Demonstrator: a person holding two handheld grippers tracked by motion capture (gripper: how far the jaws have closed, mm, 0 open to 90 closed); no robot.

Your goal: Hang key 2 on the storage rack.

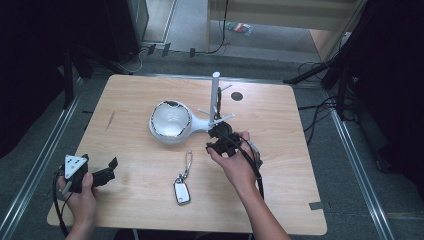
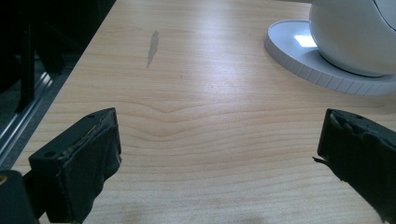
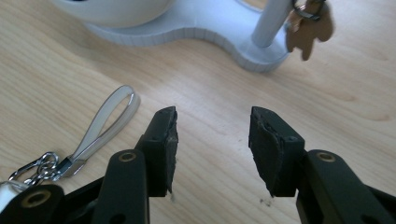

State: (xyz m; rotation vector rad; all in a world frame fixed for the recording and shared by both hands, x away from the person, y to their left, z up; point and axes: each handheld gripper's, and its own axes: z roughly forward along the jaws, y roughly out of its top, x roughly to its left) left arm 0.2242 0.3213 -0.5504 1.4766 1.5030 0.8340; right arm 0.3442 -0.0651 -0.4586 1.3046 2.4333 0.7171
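Note:
A white stand [image 1: 170, 121] made of a bowl and an upright post [image 1: 215, 95] with pegs sits mid-table. In the right gripper view a small brown charm [image 3: 309, 28] hangs by a ring at the post [image 3: 271, 18]. A white key fob [image 1: 182, 191] with a clear strap loop [image 1: 188, 160] lies in front of the stand. My right gripper [image 1: 214, 139] hovers low beside the post's foot, open, with bare wood between its jaws [image 3: 214, 135]; the strap loop [image 3: 109, 122] lies just left of them. My left gripper [image 1: 111, 169] rests open at the near left, pointing toward the bowl [image 2: 355, 32].
A small black round mark [image 1: 236, 96] sits on the table behind the post. The table's left edge [image 2: 65, 88] runs close to my left gripper, with a metal floor rail beyond it. Cables lie on the floor at the right.

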